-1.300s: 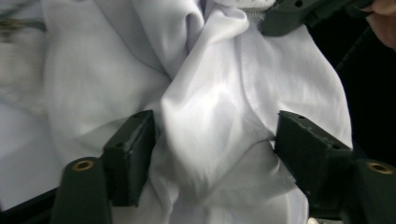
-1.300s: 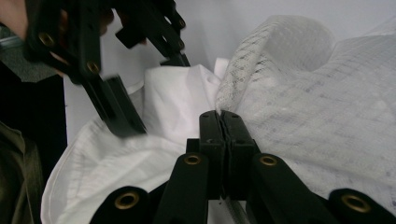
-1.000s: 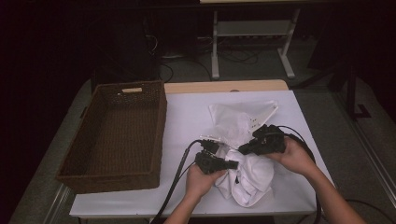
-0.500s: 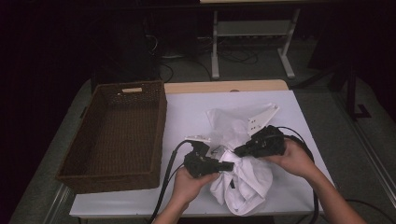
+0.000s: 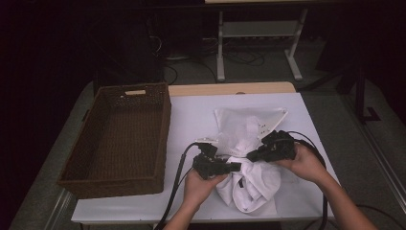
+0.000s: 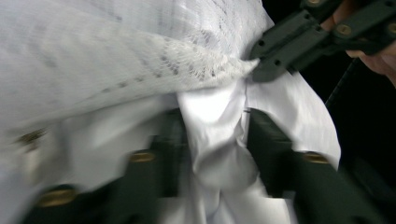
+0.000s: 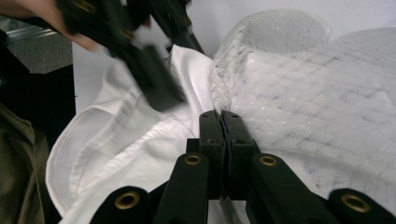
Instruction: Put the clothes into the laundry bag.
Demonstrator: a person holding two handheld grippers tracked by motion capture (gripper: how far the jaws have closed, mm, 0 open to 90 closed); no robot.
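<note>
A: Where is the white garment (image 5: 249, 184)?
B: Right of the wicker basket (image 5: 119, 139), half inside the mesh bag (image 5: 249, 127).
A: The grippers?
B: The right gripper (image 7: 219, 116) pinches the bag's rim, jaws closed. The left gripper (image 6: 215, 140) seemingly grips garment cloth just beside it; blur hides contact.

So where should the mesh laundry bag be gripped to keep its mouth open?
On the rim edge of the mesh bag, approached from the person's side, where the netting bunches into a thin fold. The right gripper is shut on that edge; the left gripper straddles the white garment at the opening.
</note>
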